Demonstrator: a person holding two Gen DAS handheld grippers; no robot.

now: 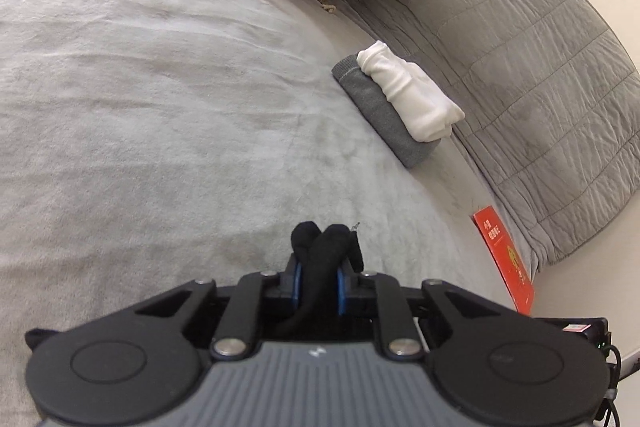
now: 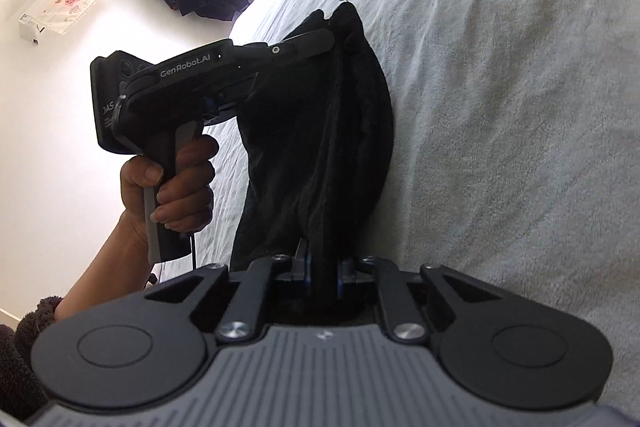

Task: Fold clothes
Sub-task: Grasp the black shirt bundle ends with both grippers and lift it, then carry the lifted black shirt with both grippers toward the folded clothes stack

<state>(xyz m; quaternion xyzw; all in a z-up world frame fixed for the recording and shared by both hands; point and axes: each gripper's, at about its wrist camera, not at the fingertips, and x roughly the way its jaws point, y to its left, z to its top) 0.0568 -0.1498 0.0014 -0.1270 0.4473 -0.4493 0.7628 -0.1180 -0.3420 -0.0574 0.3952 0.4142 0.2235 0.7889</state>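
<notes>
The grey bedcover [image 1: 140, 87] lay bare and wide ahead; folded grey and white clothes [image 1: 400, 103], a quilted pillow [image 1: 520, 47] and a red envelope [image 1: 504, 259] blocked its right edge.

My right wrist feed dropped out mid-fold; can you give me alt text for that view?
The right hand-held gripper is shut on a black fleecy garment stretched above a pale grey plush bedspread. The left hand-held gripper, held in a person's hand, pinches the garment's far end.
</notes>
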